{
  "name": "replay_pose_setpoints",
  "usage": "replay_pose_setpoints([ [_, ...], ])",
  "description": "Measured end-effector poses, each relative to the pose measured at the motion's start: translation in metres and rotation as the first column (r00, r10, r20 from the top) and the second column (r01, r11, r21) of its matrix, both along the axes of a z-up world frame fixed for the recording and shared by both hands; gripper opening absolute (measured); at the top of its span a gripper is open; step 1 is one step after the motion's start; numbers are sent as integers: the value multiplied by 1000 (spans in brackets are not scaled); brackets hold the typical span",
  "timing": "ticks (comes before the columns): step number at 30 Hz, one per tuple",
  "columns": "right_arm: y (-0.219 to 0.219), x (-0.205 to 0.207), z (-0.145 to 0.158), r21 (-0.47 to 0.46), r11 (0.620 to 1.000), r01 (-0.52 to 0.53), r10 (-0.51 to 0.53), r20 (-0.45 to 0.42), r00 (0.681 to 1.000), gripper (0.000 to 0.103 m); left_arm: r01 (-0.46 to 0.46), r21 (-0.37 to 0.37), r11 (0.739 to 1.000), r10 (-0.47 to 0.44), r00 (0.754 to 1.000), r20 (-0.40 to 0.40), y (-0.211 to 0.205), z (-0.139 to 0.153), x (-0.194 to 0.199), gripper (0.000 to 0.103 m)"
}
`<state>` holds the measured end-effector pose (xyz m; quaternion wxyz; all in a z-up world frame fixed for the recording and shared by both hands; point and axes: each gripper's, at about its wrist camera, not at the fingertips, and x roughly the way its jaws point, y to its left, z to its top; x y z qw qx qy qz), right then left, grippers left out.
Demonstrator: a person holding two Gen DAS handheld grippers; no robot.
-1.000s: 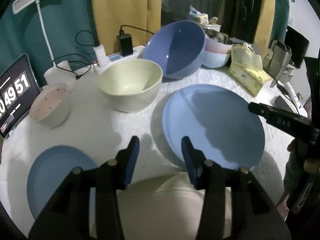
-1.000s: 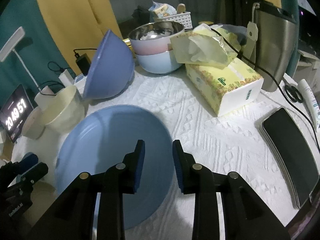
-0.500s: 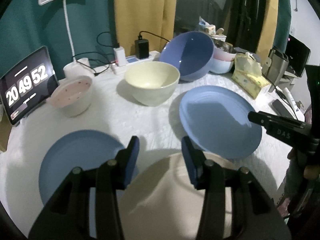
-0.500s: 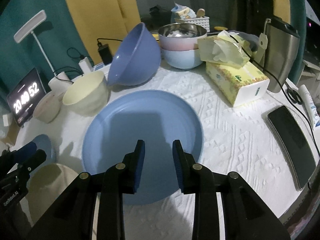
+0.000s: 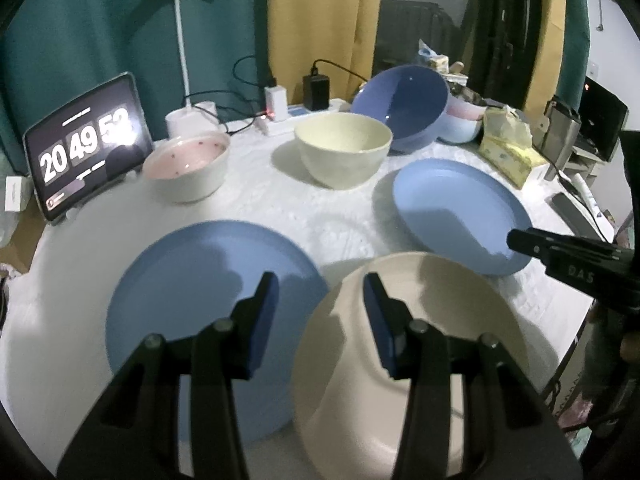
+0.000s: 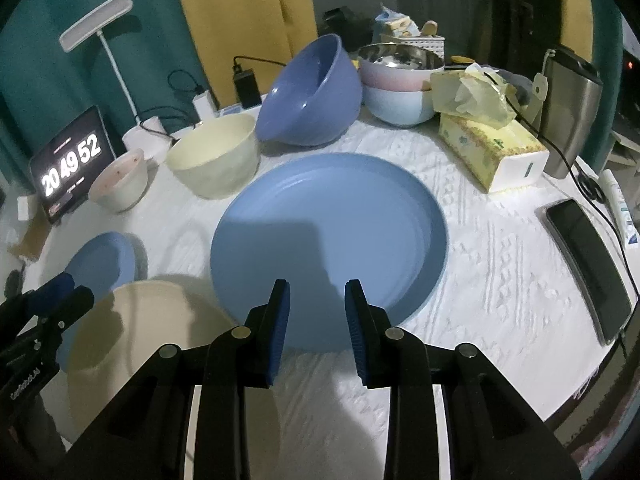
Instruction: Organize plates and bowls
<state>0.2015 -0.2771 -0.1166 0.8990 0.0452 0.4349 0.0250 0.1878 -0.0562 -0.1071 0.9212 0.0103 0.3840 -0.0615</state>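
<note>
Left gripper jaws parted, empty, hanging over the seam between small blue plate and cream plate. Right gripper also apart, empty, above near rim of large blue plate. Plates lie flat, unstacked; cream bowl and tilted blue bowl sit behind. Probably lining up pickups.

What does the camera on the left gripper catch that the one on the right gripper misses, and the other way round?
Only the left view shows the whole small blue plate and the inside of the pink-lined bowl. Only the right view clearly shows the metal tumbler, the stacked bowls and the phone lying flat. Both show the large blue plate, the cream plate, the cream bowl, the tipped blue bowl, the tissue box and the clock screen.
</note>
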Motion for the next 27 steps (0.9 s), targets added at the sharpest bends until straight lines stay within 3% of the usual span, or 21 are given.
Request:
replay_pose_setpoints([
  [27, 32, -43, -32, 34, 999, -33, 36, -78, 996, 30, 14, 3, 1000, -14, 999, -37, 14, -30, -37, 46],
])
